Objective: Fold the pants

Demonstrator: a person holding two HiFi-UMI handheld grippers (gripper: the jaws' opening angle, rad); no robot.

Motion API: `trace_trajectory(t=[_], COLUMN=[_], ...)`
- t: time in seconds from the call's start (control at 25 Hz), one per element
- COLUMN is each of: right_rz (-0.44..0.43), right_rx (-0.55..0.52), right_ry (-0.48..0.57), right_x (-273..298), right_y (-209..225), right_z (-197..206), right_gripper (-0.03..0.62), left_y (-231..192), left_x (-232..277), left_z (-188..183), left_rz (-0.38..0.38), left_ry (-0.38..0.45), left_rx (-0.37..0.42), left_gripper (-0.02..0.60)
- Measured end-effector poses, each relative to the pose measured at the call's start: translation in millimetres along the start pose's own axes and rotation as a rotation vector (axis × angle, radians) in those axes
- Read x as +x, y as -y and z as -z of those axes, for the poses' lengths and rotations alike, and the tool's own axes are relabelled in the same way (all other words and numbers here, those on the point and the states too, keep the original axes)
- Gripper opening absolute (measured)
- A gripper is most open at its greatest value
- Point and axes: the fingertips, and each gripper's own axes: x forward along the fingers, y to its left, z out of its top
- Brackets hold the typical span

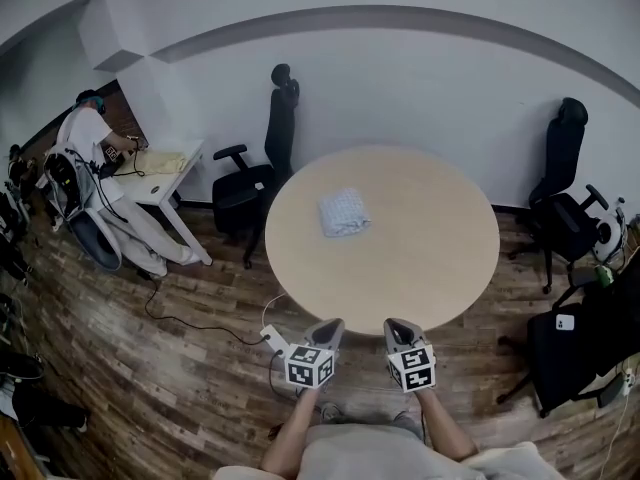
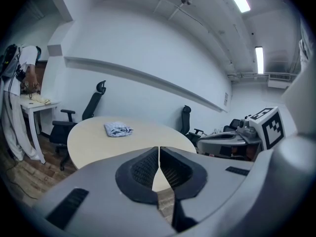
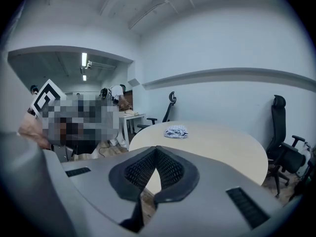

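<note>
The head view looks steeply down from above the person and takes in the whole round table point(image 1: 430, 238), with the left gripper point(image 1: 332, 324) and right gripper point(image 1: 395, 324) at its lower edge. Each gripper view sits low, just short of the table's near rim, and looks almost level along its own jaws across the top. All three views share the table and the pants point(image 1: 343, 212) on it.

In front of me stands a round table point(image 1: 430, 258) with a pale, plain top; the pants point(image 1: 343, 211) lie directly on it as one small folded bundle, light with a fine pattern; they sit left of centre, toward the far side, well inside the rim; the table stands on a wood-plank floor point(image 1: 150, 368).
</note>
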Motion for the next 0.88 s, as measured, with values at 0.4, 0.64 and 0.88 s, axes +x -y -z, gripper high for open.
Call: trace_trajectory(t=[0.4, 0.64, 0.88], right_rz=[-0.017, -0.035, -0.039], right_rx=[-0.011, -0.007, -0.013], right_ry=[0.002, -0.010, -0.015], right_x=[7.6, 17.4, 25.3], right_y=[-12.8, -23.2, -27.6], right_z=[2.2, 0.1, 2.2], right_gripper=[0.028, 0.028, 0.028], left_y=[-13.9, -23.7, -32.8], left_x=[-8.5, -13.2, -15.2], left_z=[4.0, 4.4, 9.0], left_rz=[-0.020, -0.027, -0.030], left_ry=[0.007, 0.000, 0.001], left_rx=[0.001, -0.009, -0.020], left_gripper=[0.038, 0.038, 0.038])
